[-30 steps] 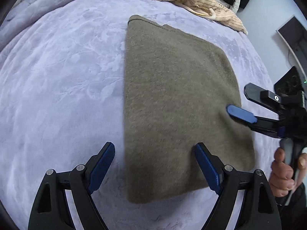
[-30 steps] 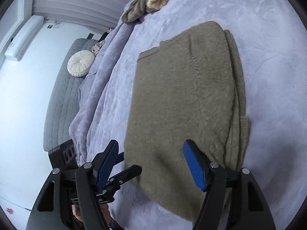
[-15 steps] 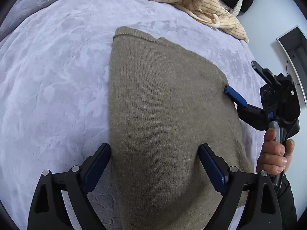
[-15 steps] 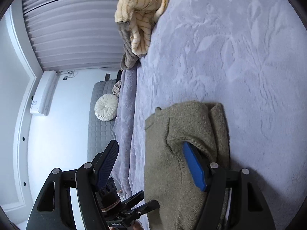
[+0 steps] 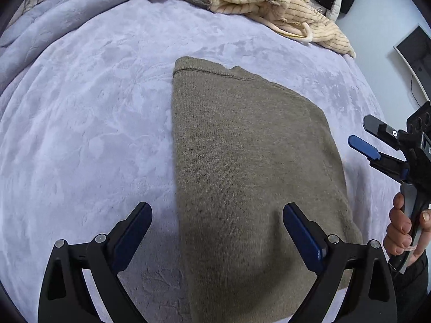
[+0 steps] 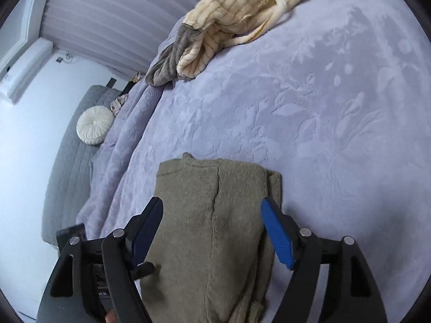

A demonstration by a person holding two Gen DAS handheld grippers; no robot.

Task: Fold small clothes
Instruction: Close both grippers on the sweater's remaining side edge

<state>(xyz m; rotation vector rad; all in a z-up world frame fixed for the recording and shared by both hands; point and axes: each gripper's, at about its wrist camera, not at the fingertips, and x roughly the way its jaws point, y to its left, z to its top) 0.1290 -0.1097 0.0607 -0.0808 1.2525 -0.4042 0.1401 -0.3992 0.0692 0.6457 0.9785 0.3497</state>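
Here, folded sweater (image 5: 250, 167) amid blanket (image 5: 89, 123).

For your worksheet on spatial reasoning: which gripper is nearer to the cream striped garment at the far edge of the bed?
Neither clearly. Both the left gripper and the right gripper hang open over the olive sweater, apart from the cream striped garment.

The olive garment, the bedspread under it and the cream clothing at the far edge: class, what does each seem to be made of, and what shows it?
Olive garment: probably a knit, wool-like; fine stitch grain, matte, ribbed hem.
Bedspread: likely plush synthetic; soft sheen, embossed leaf pattern.
Cream clothing: apparently ribbed fleece or corduroy; raised parallel lines.
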